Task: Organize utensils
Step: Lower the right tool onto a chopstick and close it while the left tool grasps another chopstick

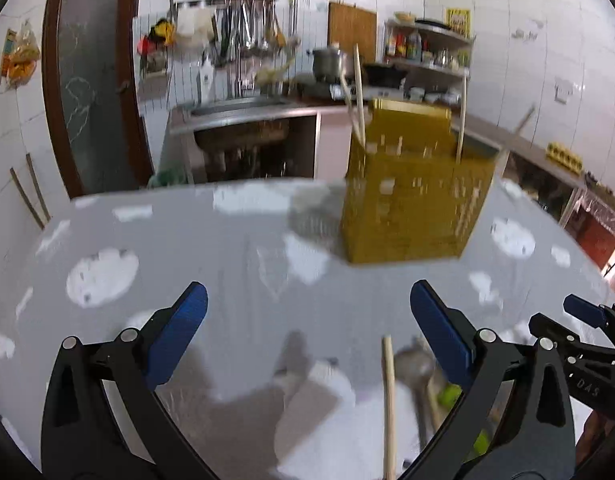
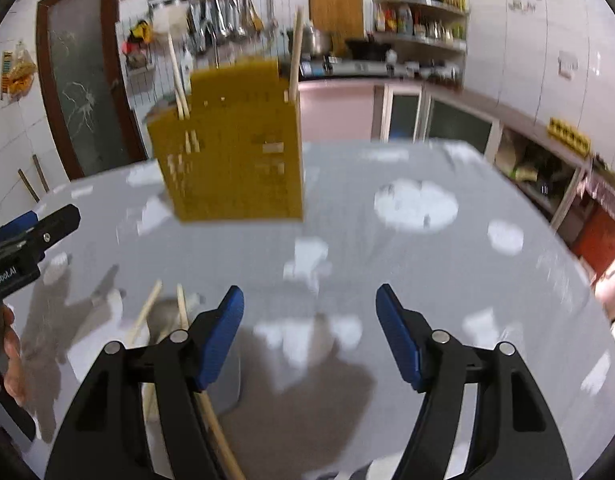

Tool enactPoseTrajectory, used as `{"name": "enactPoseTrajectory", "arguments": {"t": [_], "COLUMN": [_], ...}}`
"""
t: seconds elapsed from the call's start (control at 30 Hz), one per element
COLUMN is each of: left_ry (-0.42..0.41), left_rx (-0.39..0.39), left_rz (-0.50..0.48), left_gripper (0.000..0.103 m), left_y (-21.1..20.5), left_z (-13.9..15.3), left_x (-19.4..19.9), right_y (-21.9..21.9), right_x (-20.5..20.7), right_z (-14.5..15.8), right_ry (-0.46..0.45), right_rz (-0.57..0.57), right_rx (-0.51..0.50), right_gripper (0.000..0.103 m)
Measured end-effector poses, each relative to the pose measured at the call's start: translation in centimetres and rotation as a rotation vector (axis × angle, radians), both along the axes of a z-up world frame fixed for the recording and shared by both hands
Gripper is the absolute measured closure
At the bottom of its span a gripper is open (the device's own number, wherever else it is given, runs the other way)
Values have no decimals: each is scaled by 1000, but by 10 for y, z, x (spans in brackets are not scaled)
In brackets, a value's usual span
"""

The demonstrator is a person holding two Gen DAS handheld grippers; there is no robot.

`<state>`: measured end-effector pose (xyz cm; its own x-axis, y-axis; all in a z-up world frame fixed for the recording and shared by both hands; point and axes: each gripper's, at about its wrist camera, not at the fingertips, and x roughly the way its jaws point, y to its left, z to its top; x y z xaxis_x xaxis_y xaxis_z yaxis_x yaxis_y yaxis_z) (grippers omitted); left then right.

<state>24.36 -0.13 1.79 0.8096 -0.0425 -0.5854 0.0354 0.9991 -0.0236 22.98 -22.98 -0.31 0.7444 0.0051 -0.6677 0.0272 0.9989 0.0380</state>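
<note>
Nearest the lens in the left wrist view, the left gripper (image 1: 307, 316) stands with its blue pads spread wide and nothing between them. Just beyond and below it, loose utensils lie on the grey cloud-patterned tablecloth (image 1: 211, 248): a wooden chopstick (image 1: 388, 404) running toward the camera, and beside it a metal ladle (image 1: 416, 364) with something green (image 1: 450, 395) at its far side, too blurred to name. In the right wrist view the right gripper (image 2: 310, 328) is likewise parted, moderately, and empty; two chopsticks (image 2: 147, 312) cross the cloth at its left finger, one passing beneath that finger.

Farther back, upright on the table, stands the yellow perforated utensil holder (image 1: 415, 204), already carrying several chopsticks (image 1: 359, 96) that lean out over its rim.

Handling, as a judgement: the chopsticks look light, stiff and thin, lying flat on cloth, so they may roll or slip from smooth pads; a grip near mid-length, across the stick, should keep each balanced for dropping upright into the holder. The ladle is likely heavier at the bowl; its handle near the bowl seems the steadier place. The holder appears light and may tip if nudged.
</note>
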Motion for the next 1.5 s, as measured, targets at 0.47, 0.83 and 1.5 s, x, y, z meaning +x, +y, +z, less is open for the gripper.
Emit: {"name": "enactPoseTrajectory", "arguments": {"t": [0.47,0.83,1.5], "left_ry": [172,202,250], "left_rx": [-2,-15,-5], "left_rz": [8,26,53], "left_gripper": [5,5,5], "left_y": [1,8,37], "left_z": [-52,-58,-61], "left_x": [1,8,19], "right_y": [34,50,84], "right_x": [-10,1,37], "right_z": [-23,-31,-39], "right_ry": [61,86,177], "right_rz": [70,129,215], "right_rx": [-7,-66,-56], "right_gripper": [36,40,87]}}
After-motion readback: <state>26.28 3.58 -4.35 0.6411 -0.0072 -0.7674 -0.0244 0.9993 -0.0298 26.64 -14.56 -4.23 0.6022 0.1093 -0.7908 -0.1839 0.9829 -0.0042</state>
